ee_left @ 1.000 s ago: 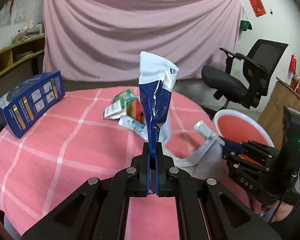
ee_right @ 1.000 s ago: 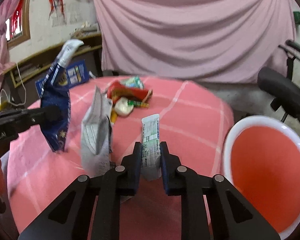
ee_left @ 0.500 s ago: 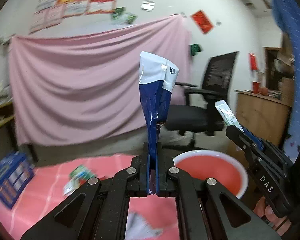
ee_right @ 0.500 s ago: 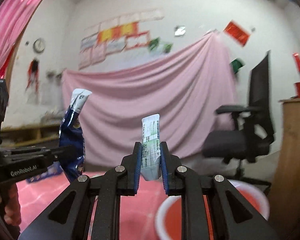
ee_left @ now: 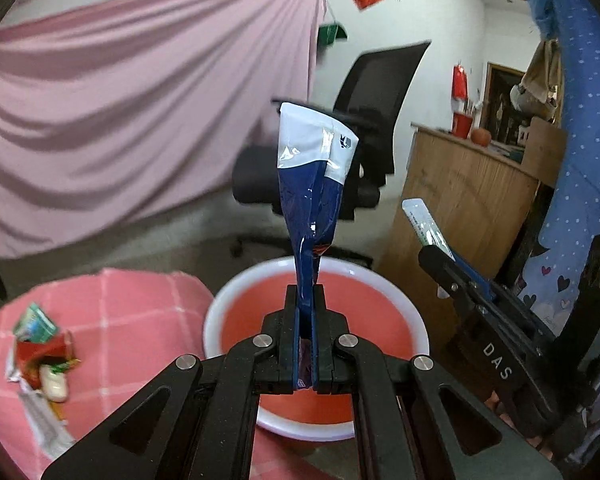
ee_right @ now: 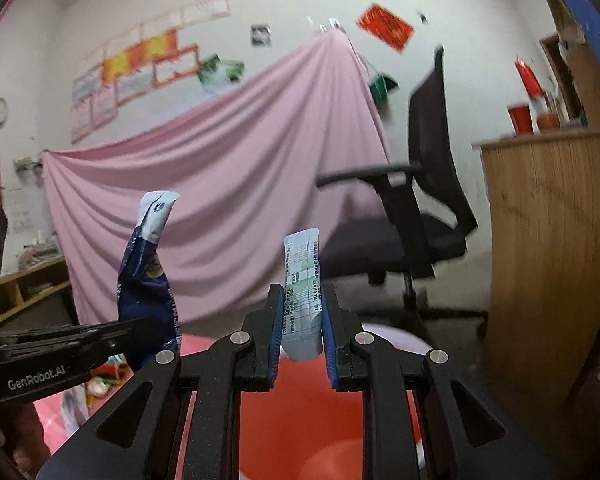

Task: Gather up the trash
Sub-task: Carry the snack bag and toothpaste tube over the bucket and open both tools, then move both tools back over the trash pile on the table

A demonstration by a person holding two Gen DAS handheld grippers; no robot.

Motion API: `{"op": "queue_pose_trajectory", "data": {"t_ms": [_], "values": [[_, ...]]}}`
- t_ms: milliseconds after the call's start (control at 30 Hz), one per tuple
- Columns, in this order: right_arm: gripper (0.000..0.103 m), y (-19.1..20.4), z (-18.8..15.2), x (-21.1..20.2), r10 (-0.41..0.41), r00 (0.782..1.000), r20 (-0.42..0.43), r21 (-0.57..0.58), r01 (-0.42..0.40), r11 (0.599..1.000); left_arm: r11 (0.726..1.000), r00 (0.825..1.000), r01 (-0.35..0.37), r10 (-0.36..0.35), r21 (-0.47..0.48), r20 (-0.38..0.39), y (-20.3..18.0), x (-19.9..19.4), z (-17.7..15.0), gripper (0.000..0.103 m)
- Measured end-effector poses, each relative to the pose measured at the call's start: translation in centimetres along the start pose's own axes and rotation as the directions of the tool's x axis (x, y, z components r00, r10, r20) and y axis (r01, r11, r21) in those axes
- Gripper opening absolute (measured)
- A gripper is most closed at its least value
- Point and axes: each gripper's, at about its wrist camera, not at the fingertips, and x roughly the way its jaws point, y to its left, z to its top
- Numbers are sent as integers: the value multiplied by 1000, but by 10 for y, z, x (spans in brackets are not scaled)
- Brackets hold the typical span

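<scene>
Both tongs are matte black linkage frames with round silver screws at the joints. The left tongs (ee_left: 306, 300) carry white "GenRobot.AI" lettering along one side; the right tongs (ee_right: 302, 312) have blue pads (ee_right: 327, 336) and white "DAS" lettering.

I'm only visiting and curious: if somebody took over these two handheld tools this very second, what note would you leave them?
Left tool: shut on the blue and white wrapper, held upright above the red basin.
Right tool: shut on the white and green packet, also over the basin.
Done: both pieces lifted and carried to the basin; neither dropped yet.
Left: probably open both tools so the pieces fall in, then return for the trash pile on the pink checked table.
</scene>
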Motion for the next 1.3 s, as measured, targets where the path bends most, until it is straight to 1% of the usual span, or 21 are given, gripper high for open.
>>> {"op": "queue_pose_trajectory", "data": {"t_ms": [133,267,367,400,433,500,600,633,667,700,733,800,867,933,967,1000,1033,1100,1133,1167,1300], "values": [[18,-11,-5,9,-18,998,-66,30,20,999,999,995,30,-33,-27,-89,3,25,9,2],[19,-16,-8,18,-23,992,-125,62,31,998,998,986,25,-35,-65,-162,6,42,12,3],[19,-19,-9,21,-27,988,-152,73,39,997,997,983,2,-16,-80,-185,13,48,11,5],[20,-19,-11,21,-31,987,-158,73,43,996,996,982,3,-20,-91,-188,14,47,9,11],[21,-19,-10,21,-30,987,-161,74,43,996,994,981,5,-26,-112,-192,18,48,9,20],[27,-18,-11,20,-34,986,-163,71,46,996,989,982,4,-31,-146,-186,25,47,8,30],[29,-14,-9,20,-40,986,-164,62,50,997,980,984,2,-37,-201,-172,38,37,7,30],[29,-14,-8,21,-40,986,-162,59,50,997,975,986,0,-36,-223,-161,43,32,8,30],[33,-12,-7,20,-41,987,-157,55,50,997,970,989,-2,-35,-242,-147,49,26,9,31],[38,-9,-6,17,-40,989,-143,52,48,997,967,991,-4,-31,-255,-132,53,20,9,35],[41,-7,-4,15,-38,991,-131,52,45,998,964,993,-9,-22,-265,-114,58,12,8,40],[50,0,0,11,-28,995,-99,48,33,998,961,997,-22,1,-276,-78,66,-2,8,44],[53,8,4,7,-16,997,-70,42,19,999,960,998,-55,51,-274,-23,75,-25,7,47],[62,18,8,2,-3,999,-37,34,4,999,958,994,-94,103,-270,22,82,-43,4,58],[76,24,10,-1,6,1000,-17,32,-5,999,956,990,-113,131,-272,48,86,-54,1,61],[86,28,12,-3,16,1000,-2,33,-16,999,953,986,-127,151,-275,69,89,-63,-1,72],[89,34,13,-6,31,999,16,37,-32,999,949,980,-141,174,-281,96,96,-76,-5,84],[103,45,14,-10,42,998,45,31,-44,999,941,968,-163,210,-296,134,105,-94,-10,93],[103,52,13,-12,43,997,61,22,-45,999,937,962,-175,228,-302,149,108,-101,-15,97],[103,58,12,-13,50,996,73,14,-51,999,930,951,-198,258,-308,167,113,-112,-20,98],[103,84,11,-22,98,988,122,-25,-95,995,910,912,-281,352,-305,210,121,-137,-39,99]]}}
